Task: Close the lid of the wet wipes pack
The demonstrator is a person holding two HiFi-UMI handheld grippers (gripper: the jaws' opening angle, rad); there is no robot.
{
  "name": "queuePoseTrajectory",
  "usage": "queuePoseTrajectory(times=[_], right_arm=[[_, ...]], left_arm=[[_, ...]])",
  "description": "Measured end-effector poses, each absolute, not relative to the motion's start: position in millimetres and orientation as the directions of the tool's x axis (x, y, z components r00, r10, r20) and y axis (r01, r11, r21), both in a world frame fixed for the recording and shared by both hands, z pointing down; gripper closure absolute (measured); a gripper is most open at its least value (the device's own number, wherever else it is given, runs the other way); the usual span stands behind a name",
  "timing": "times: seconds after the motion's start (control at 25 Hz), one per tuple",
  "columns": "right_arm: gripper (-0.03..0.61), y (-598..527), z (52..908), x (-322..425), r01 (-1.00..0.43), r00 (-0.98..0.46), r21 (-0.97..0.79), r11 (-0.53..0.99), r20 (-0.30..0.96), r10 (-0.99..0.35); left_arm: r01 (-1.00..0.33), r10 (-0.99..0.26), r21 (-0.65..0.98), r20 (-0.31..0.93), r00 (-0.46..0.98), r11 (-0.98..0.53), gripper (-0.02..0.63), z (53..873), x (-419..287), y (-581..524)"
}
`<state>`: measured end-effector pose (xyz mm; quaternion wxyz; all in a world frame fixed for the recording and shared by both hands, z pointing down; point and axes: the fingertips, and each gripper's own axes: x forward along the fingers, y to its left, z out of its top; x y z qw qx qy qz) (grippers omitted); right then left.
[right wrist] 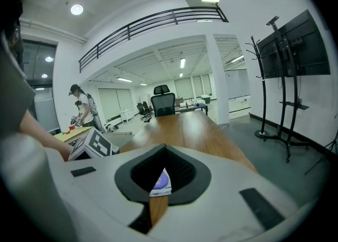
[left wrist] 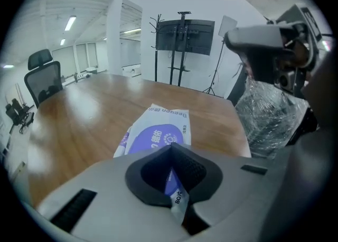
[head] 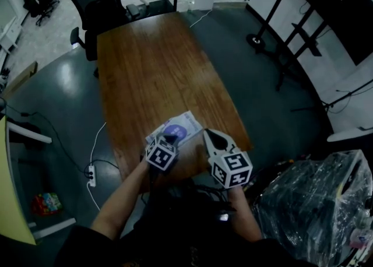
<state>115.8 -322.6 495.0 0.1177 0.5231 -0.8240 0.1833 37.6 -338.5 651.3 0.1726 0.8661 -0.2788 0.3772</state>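
Brown wood of the long desk (head: 151, 67) is filling most of the head view. The wet wipes pack (head: 178, 127) is lying flat on it near the person's edge, white with a purple oval on top. I am taking this oval for the lid (left wrist: 155, 139). From these views I cannot tell if it is sealed down or a little lifted.

The left gripper (head: 170, 140) is hovering with its tip over the near end of the pack. Its fingers are pressed together and are holding nothing; the pack's print is only showing through the gap behind the tips. The right gripper (head: 208, 134) is waiting just beside the pack, on its right. Its fingers are also together and empty, with a small piece of the pack and bare wood showing through the gap.

As I judge it, the approach step is in hand. The next move is calling for the left tip to come down on the lid and rub along it, while the right one is keeping the light pack from sliding.
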Motion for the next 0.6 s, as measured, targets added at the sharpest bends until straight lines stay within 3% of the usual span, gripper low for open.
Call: queuePoseTrajectory(times=[0.28,0.6], right_arm=[[0.568,-328.6,488.5,103.2,-0.874,-0.485,-0.179,0.451,0.362,-0.796],[0.568,-330.0,470.4,94.1,-0.804,-0.593,-0.182,0.566,0.298,-0.748]], left_arm=[[-0.679,-0.447,0.045,0.721,0.53,-0.733,0.607,638.0,29.6,-342.8],[-0.788,-0.656,0.08,0.507,0.559,-0.61,0.607,549.4,25.0,-345.9]])
